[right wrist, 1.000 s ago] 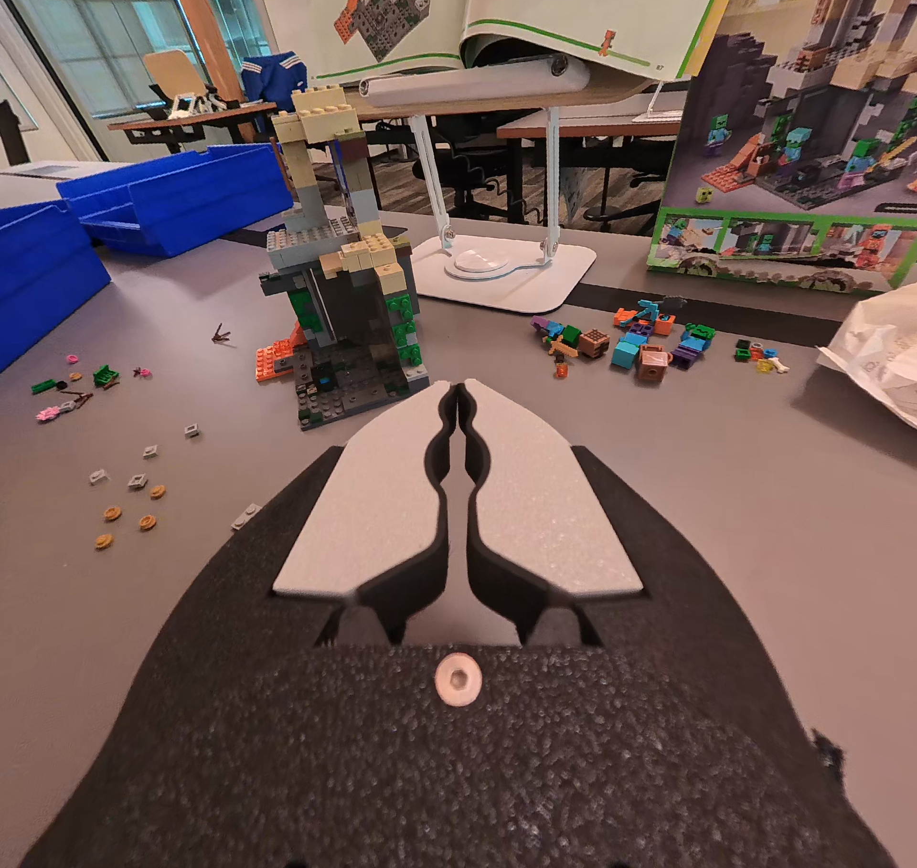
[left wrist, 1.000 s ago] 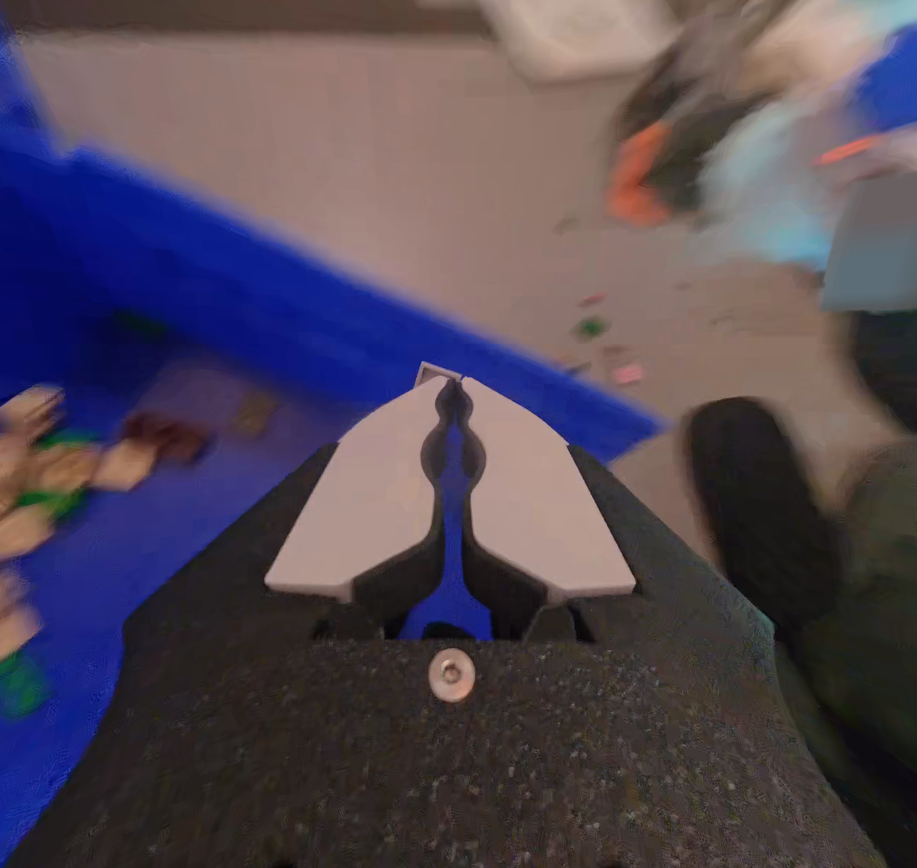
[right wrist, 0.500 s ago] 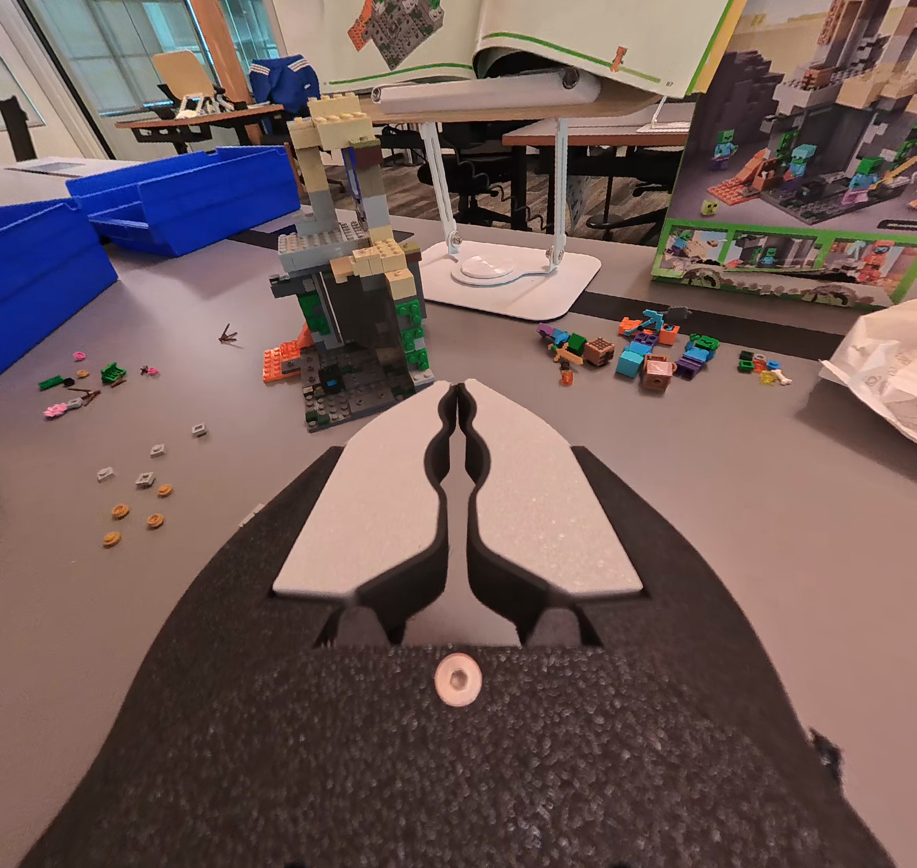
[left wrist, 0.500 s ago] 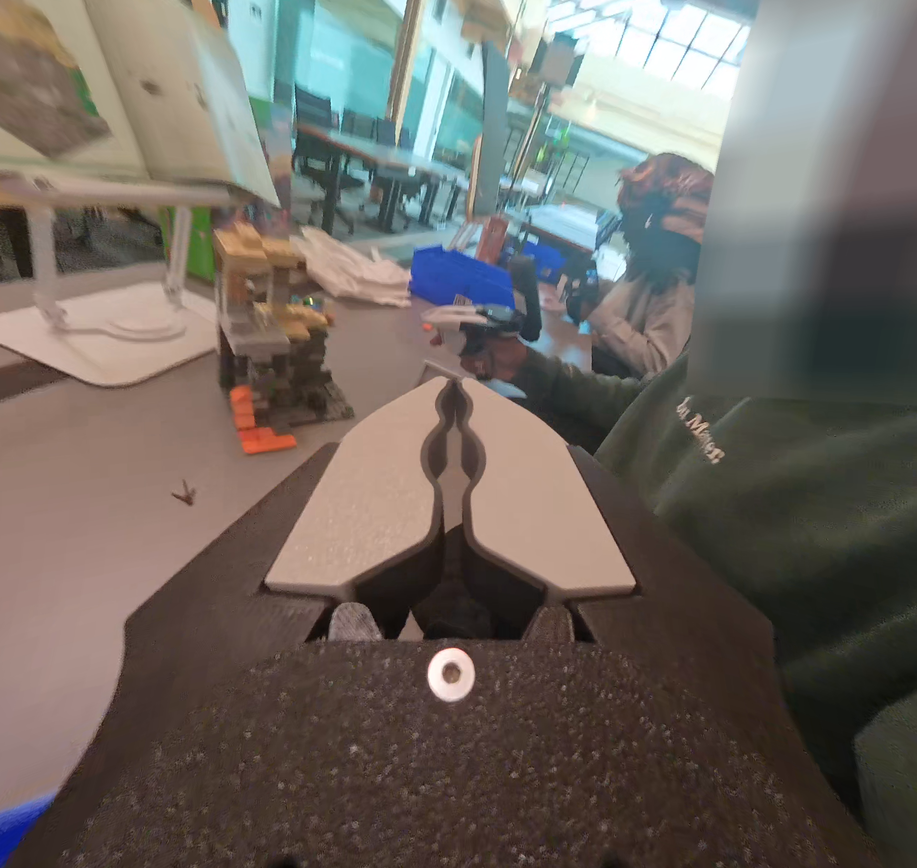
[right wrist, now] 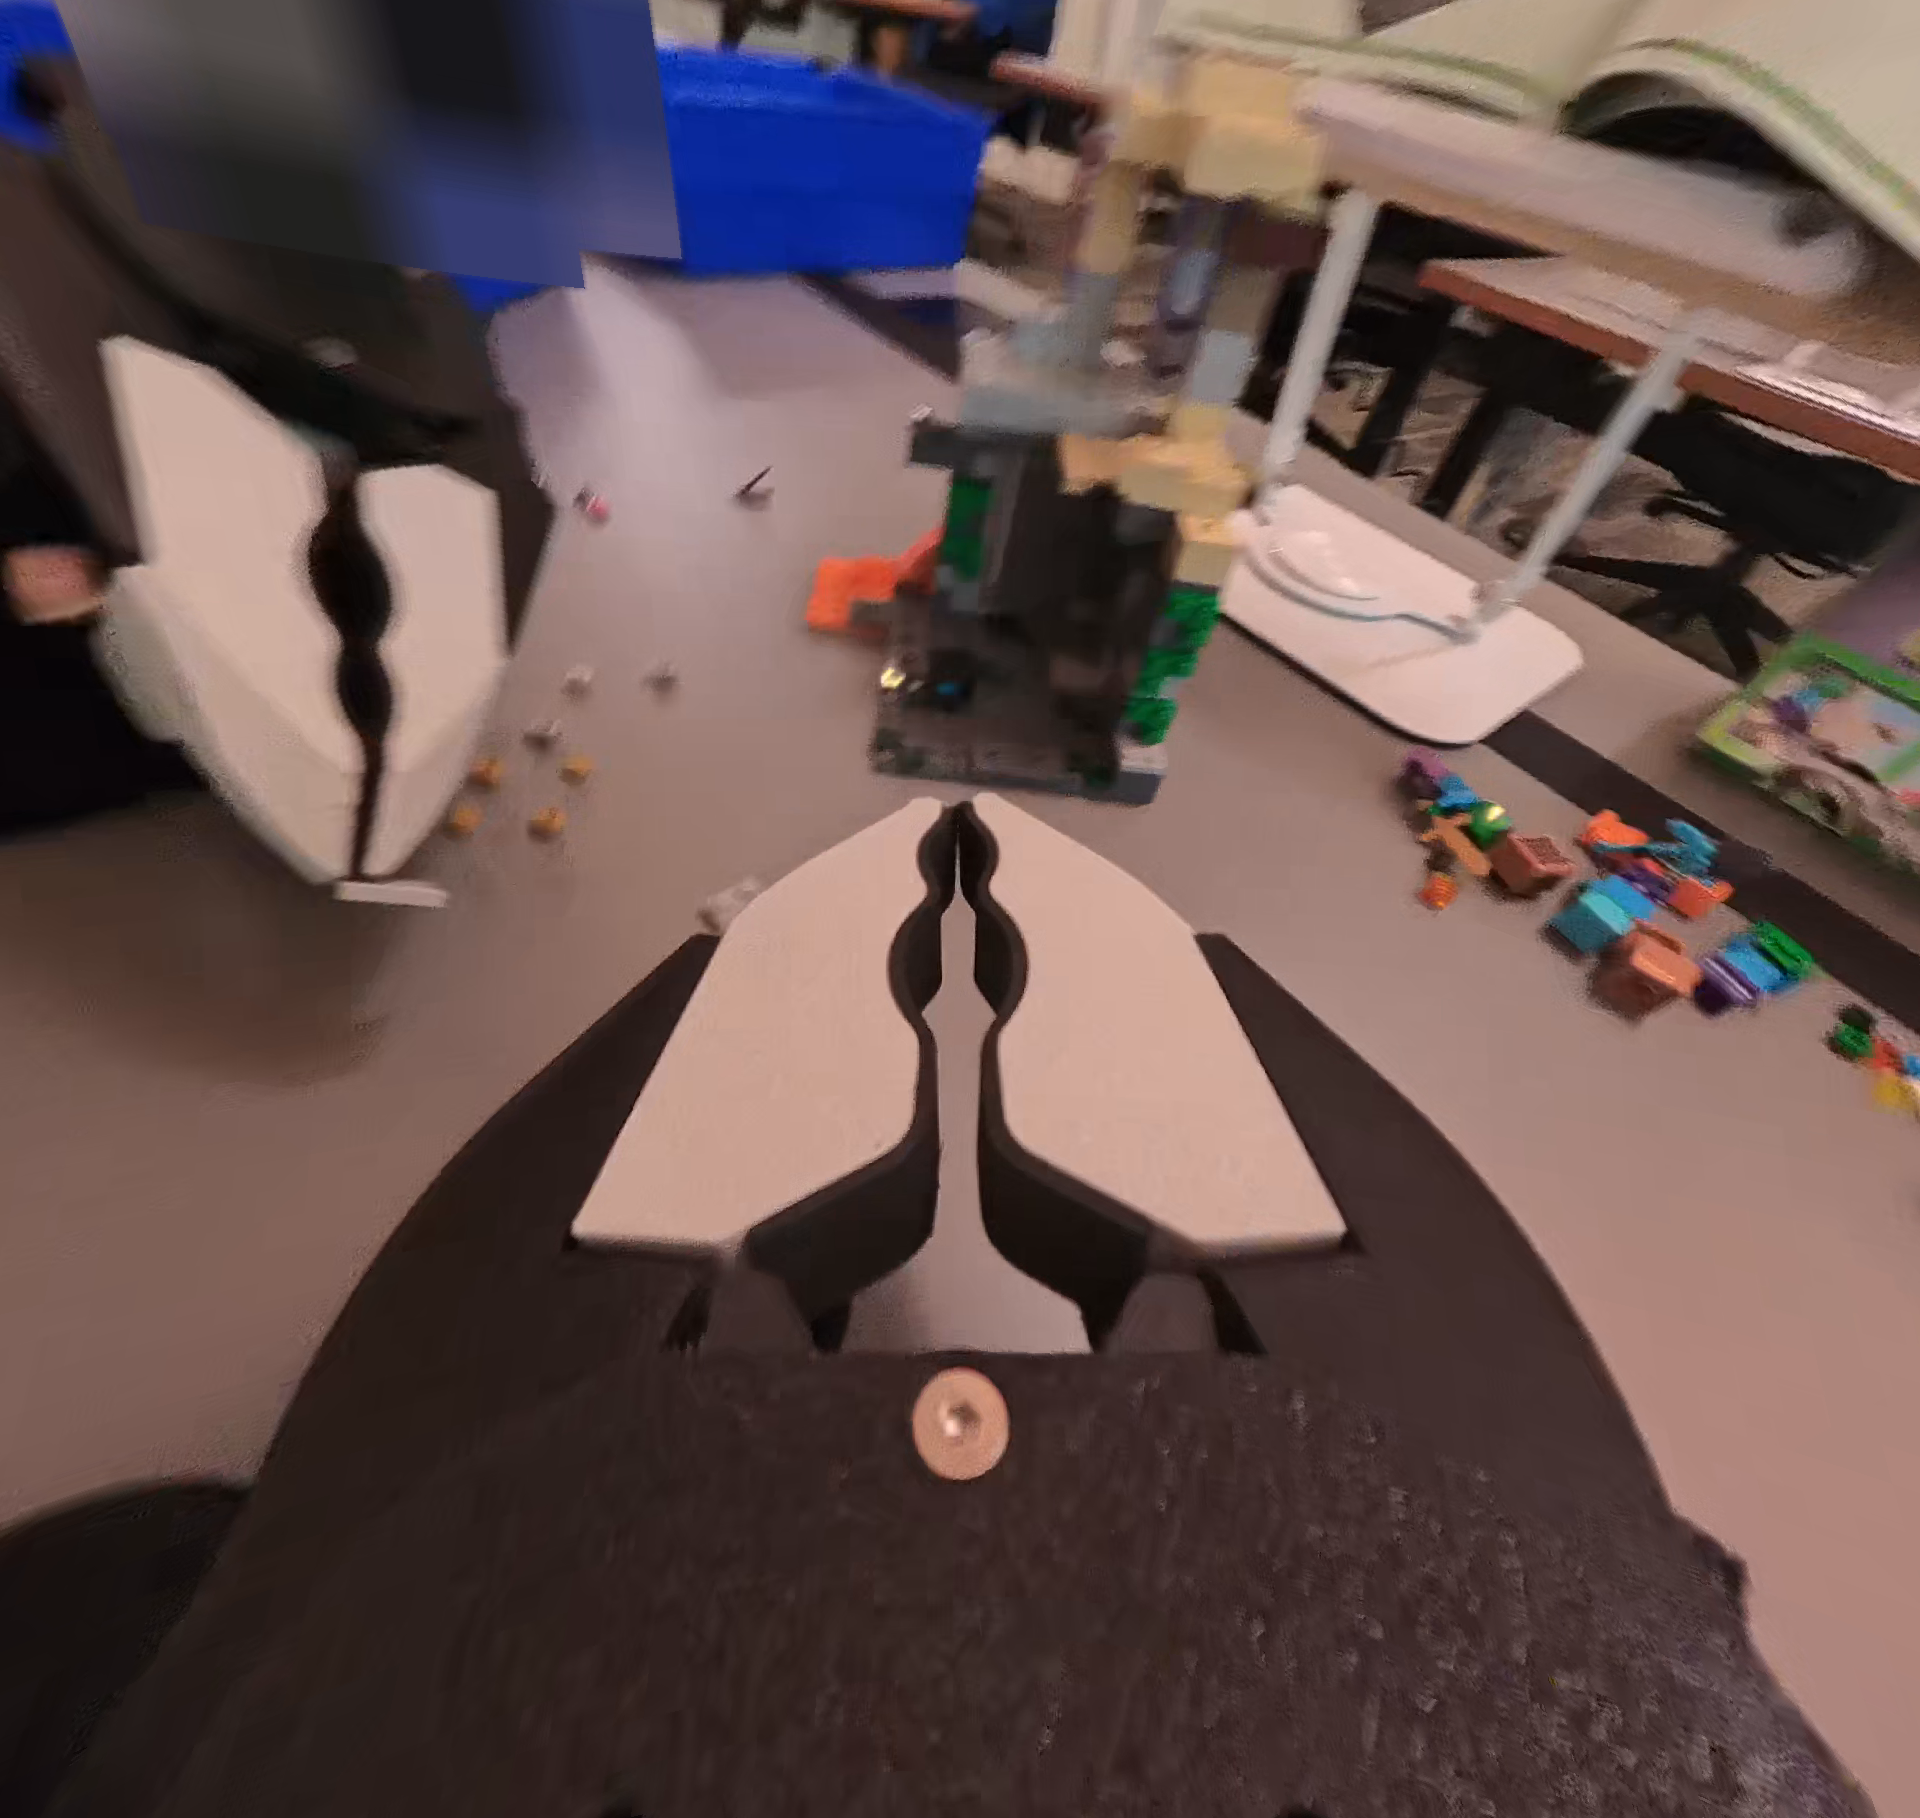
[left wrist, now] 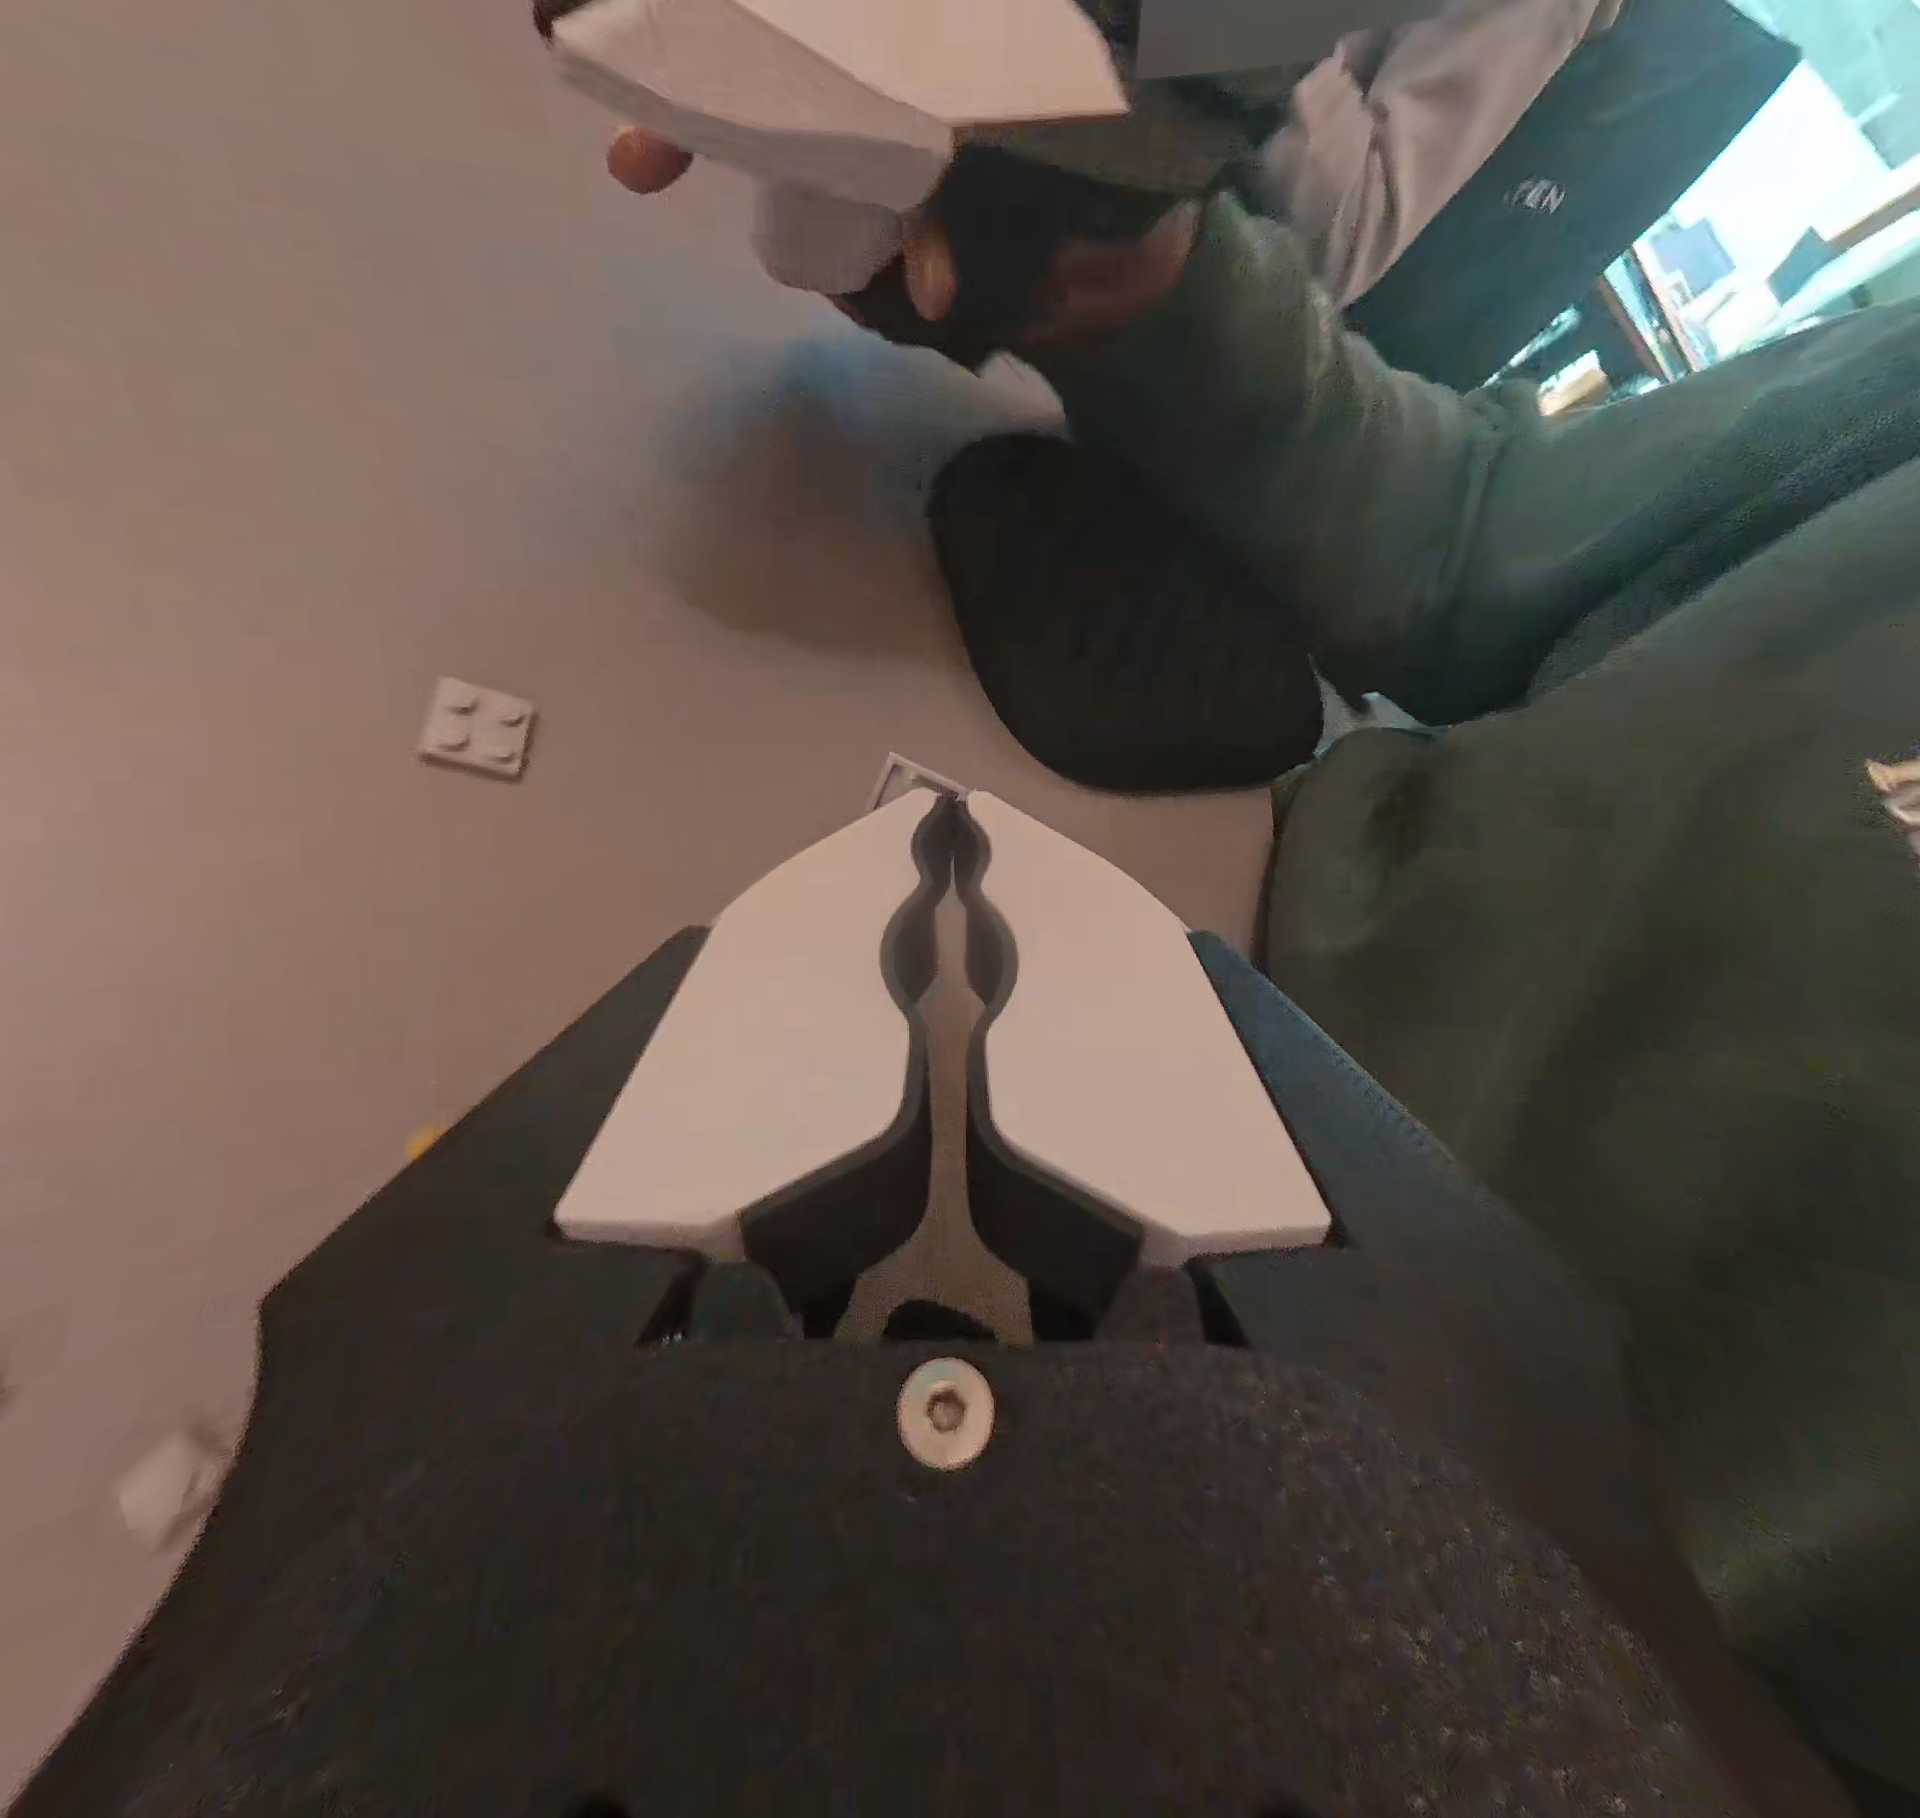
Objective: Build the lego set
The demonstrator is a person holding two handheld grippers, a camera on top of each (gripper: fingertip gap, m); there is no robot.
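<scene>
Swinging round from the far side of the room, the left gripper (left wrist: 951,800) is now pointing down at the grey table (left wrist: 260,418), its jaws pinching a thin light-grey plate (left wrist: 912,773) by one edge. From the right wrist view that plate (right wrist: 390,892) is lying flat, long axis level and running across the fingertips. Just beside it a small grey four-stud plate (left wrist: 478,728) is sitting studs-up. The right gripper (right wrist: 954,810) is hovering close by, jaws pressed together on nothing I can see. Farther off, the half-built tower (right wrist: 1081,542) is standing upright, well apart from both, with loose coloured bricks (right wrist: 1621,927) scattered to its right. I'd reckon carrying the plate level and lining its studs up squarely before pressing is what matters here.
</scene>
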